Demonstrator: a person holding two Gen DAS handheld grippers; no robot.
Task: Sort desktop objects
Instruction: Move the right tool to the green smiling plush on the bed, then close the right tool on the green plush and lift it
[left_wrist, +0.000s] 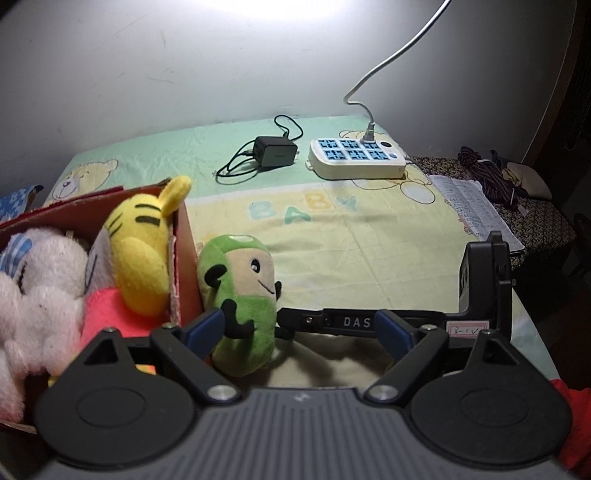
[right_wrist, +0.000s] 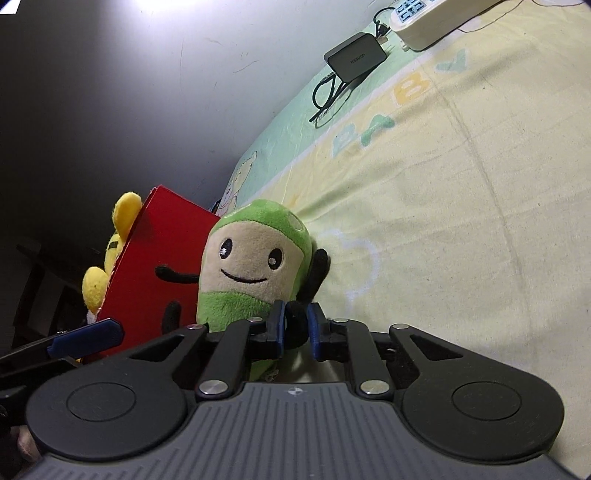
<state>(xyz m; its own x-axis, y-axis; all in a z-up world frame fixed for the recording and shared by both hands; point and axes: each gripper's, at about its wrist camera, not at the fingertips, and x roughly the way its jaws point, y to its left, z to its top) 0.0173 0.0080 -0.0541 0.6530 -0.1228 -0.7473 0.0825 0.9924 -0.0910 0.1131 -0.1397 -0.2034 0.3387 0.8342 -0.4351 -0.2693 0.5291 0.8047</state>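
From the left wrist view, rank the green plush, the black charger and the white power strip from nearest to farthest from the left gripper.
1. The green plush: right at the left gripper, against its left finger, beside the red box.
2. The black charger: far back on the sheet, centre.
3. The white power strip: far back, to the right. It sits about as deep as the charger, so these two are close to call.

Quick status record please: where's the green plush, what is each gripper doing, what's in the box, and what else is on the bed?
green plush toy: upright on the sheet, outside the red box, against its side
right gripper: shut on the toy's black limb
left gripper: open, one finger beside the toy
box contents: yellow tiger plush, white plush
rest: black charger, power strip
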